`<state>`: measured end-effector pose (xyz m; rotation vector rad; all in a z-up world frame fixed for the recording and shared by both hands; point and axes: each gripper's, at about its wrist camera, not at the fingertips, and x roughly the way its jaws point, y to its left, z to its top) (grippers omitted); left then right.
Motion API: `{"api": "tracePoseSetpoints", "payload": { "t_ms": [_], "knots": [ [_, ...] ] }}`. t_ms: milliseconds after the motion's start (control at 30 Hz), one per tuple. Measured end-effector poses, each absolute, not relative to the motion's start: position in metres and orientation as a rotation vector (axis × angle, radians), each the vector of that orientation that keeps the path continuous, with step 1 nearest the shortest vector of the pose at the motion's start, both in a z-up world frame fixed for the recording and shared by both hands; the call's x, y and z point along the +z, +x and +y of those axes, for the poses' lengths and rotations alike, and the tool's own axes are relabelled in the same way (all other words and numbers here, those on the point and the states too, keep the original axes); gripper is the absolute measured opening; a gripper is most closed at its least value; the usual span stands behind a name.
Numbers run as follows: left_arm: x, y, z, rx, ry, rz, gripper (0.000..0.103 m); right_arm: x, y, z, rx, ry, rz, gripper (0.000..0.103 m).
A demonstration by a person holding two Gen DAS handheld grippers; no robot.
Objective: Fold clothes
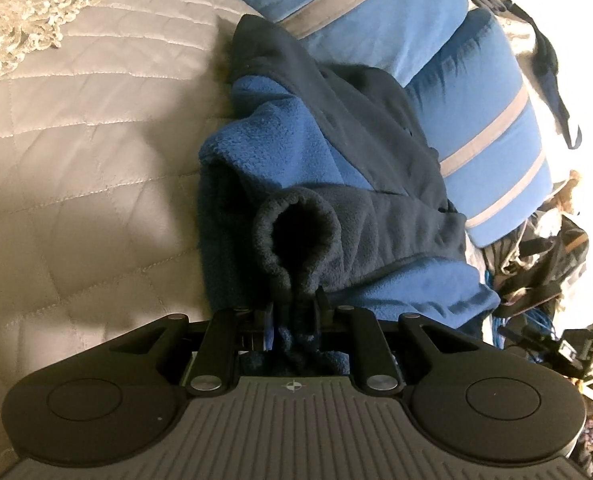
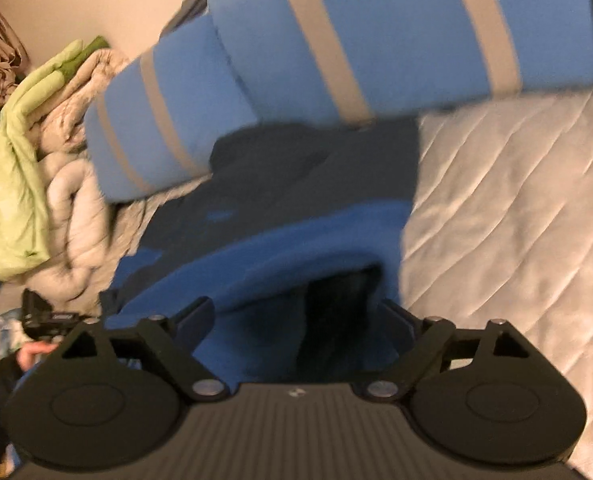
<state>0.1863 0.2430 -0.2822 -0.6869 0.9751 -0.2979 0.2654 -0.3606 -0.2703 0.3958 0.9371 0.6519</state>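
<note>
Left gripper (image 1: 296, 300) was pinched tight on the dark cuff of the blue fleece (image 1: 296, 152); right gripper (image 2: 300, 316) stood wide over it, nothing squeezed. Fleece lay bunched on the quilted bedspread (image 1: 96, 140), which had loads of free room off to one side. Striped blue pillows (image 1: 376, 12) crowded the far edge, with a green-and-beige laundry heap (image 2: 44, 140) beyond.

Honestly there's no readable text, label, brand name or number anywhere in either view. Only mark I can spot is a tiny round crosshair symbol on the ribbed grey housing of the left gripper (image 1: 295, 310), with a blurry match on the right gripper (image 2: 296, 316).
</note>
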Motion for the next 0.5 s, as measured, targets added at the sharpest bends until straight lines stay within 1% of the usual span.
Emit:
{"api": "tracePoseSetpoints", "payload": {
  "t_ms": [67, 167, 267, 333, 367, 433, 467, 500],
  "knots": [
    [-0.282, 0.186, 0.242, -0.294, -0.685, 0.974, 0.019, -0.286, 0.271, -0.355, 0.658, 0.421, 0.984, 0.085],
    [-0.282, 0.187, 0.242, -0.29, -0.686, 0.977, 0.019, -0.309, 0.278, -0.346, 0.648, 0.472, 1.03, 0.085],
    [-0.281, 0.186, 0.241, -0.285, -0.684, 0.977, 0.019, -0.322, 0.279, -0.342, 0.626, 0.528, 1.033, 0.085],
    [-0.282, 0.186, 0.241, -0.284, -0.687, 0.977, 0.019, -0.326, 0.281, -0.34, 0.616, 0.571, 1.021, 0.083],
    [-0.283, 0.186, 0.242, -0.283, -0.692, 0.976, 0.019, -0.328, 0.283, -0.34, 0.612, 0.587, 1.017, 0.079],
    [-0.284, 0.186, 0.243, -0.282, -0.7, 0.975, 0.019, -0.331, 0.285, -0.339, 0.598, 0.612, 1.018, 0.065],
    [-0.284, 0.186, 0.243, -0.282, -0.703, 0.973, 0.019, -0.333, 0.286, -0.338, 0.588, 0.622, 1.023, 0.055],
    [-0.284, 0.186, 0.243, -0.281, -0.706, 0.972, 0.019, -0.335, 0.287, -0.338, 0.578, 0.632, 1.028, 0.042]
  ]
}}
